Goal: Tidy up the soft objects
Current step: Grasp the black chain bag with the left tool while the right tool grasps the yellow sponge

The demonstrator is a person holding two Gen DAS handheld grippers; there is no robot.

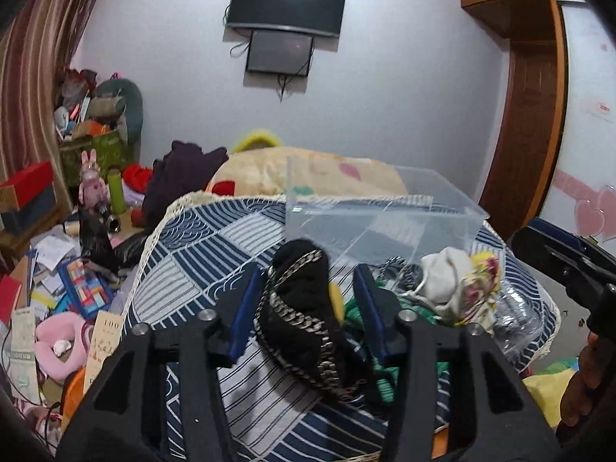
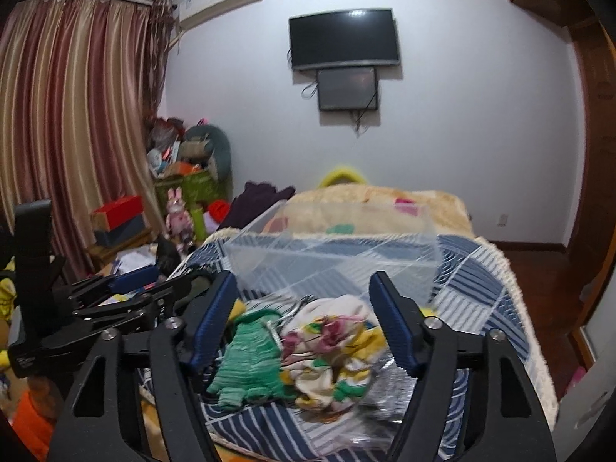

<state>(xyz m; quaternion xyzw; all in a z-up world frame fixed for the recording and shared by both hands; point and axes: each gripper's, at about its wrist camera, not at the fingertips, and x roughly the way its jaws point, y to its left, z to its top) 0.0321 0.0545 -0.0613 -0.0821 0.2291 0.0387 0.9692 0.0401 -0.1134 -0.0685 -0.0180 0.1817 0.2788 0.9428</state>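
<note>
A pile of soft items lies on the blue-and-white striped bedspread (image 1: 200, 269). My left gripper (image 1: 308, 281) is open, its blue fingers on either side of a black sock with a grey patterned band (image 1: 304, 308). Beside it lie a green cloth (image 1: 385, 377) and a white and floral cloth (image 1: 458, 281). My right gripper (image 2: 304, 292) is open above the green cloth (image 2: 250, 358) and the floral cloth (image 2: 331, 346). A clear plastic box (image 1: 381, 211) stands open just behind the pile; it also shows in the right wrist view (image 2: 335, 246).
A crinkled clear plastic bag (image 1: 516, 315) lies at the pile's right. A beige blanket (image 2: 369, 204) and a dark purple garment (image 1: 181, 177) lie further back. The floor on the left holds papers, boxes (image 1: 27, 184) and plush toys (image 1: 92, 184).
</note>
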